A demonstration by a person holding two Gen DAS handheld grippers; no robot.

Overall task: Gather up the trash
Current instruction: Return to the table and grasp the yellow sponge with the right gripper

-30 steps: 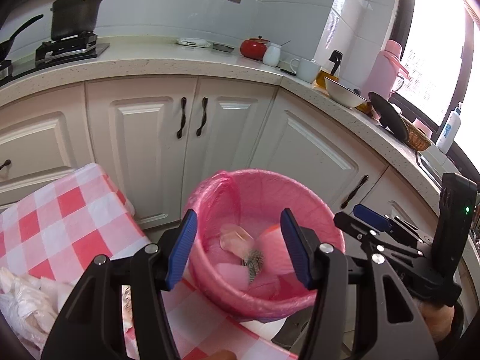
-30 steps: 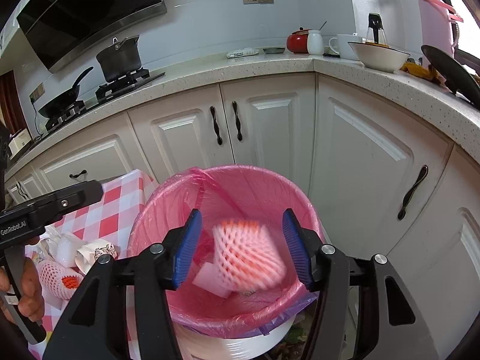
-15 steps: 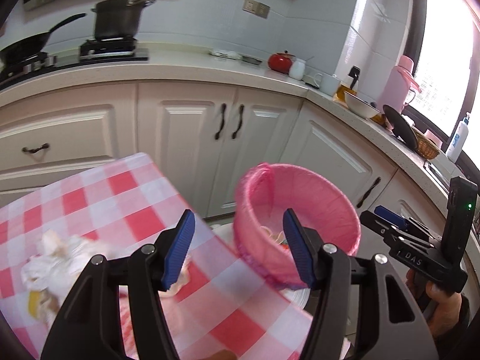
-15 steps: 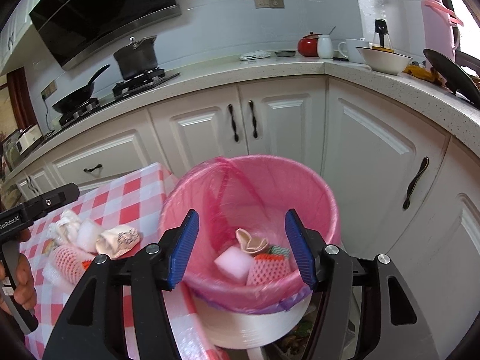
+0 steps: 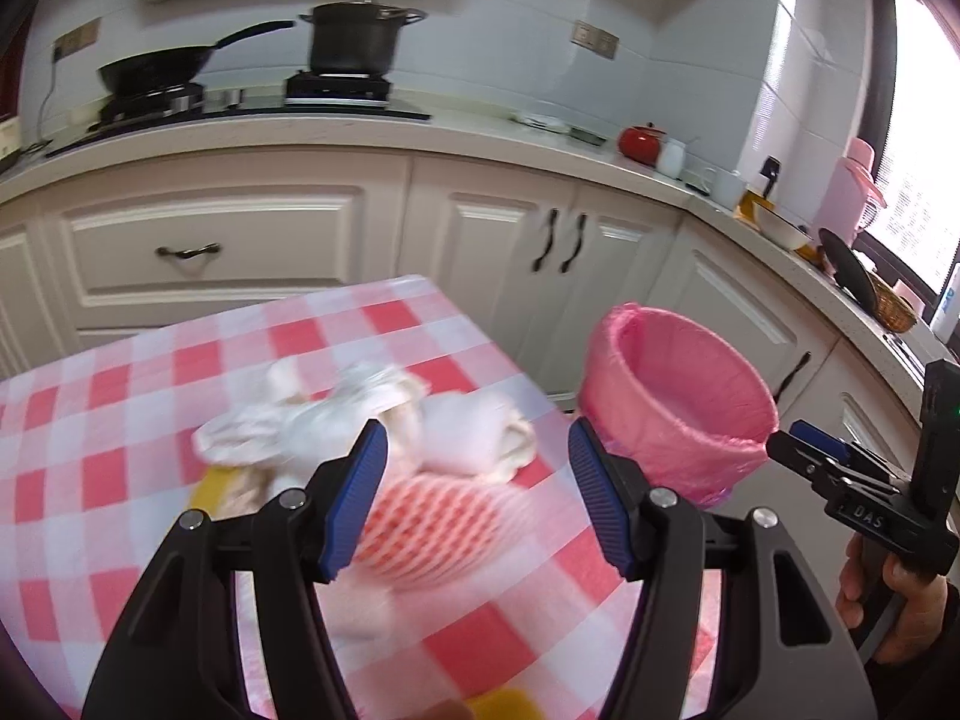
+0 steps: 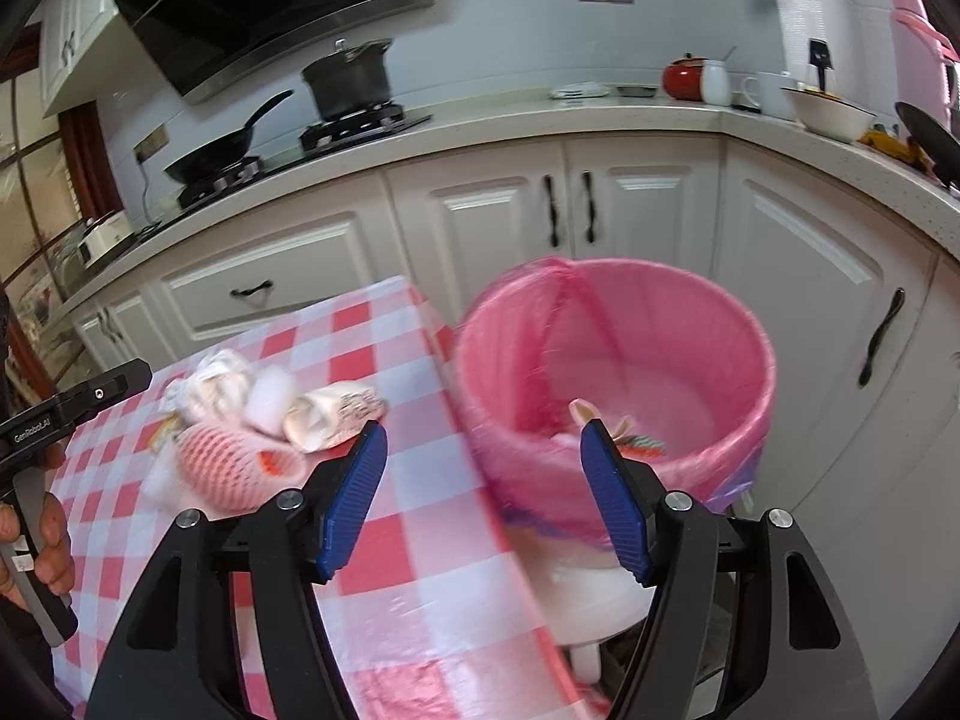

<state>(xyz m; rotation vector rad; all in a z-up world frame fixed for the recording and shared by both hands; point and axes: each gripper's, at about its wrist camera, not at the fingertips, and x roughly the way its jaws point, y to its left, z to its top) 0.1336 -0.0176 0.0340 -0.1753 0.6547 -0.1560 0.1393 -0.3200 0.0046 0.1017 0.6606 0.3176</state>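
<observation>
On the far left of the counter we see a wok (image 5: 157,69) and a pot (image 5: 355,36) on the hob; below them run white cabinets (image 5: 240,240); the picture here is blurred by motion.

Nearer us lies the table (image 5: 120,420) in its red-and-white check cloth, and on it a heap of trash — crumpled white paper (image 5: 312,414), a pale wad (image 5: 474,438) beside it, and a pink foam net (image 5: 432,522) just in front. Our left gripper (image 5: 474,504) hangs over this heap with its blue pads spread wide and nothing between them; the net shows in the gap but we cannot tell whether anything touches it. In the right wrist view the same heap sits left of centre: paper (image 6: 216,384), a printed wrapper (image 6: 336,414), the net (image 6: 234,468); the left gripper's handle (image 6: 60,414) juts in from the left edge.

Right of the table, just beside its edge, stands the bin (image 6: 738,360) lined with a pink bag; a few scraps (image 6: 600,420) lie at the bottom, one orange-red, one pale. Our right gripper (image 6: 483,498) hovers between table edge and bin, jaws parted wide and empty; the left wrist view shows it (image 5: 810,456) low on the right, beyond the bin (image 5: 678,396).

Further right, the counter carries a red teapot (image 6: 687,75), a mug (image 6: 765,93), a bowl (image 6: 831,114) and a pink flask (image 5: 852,192).
</observation>
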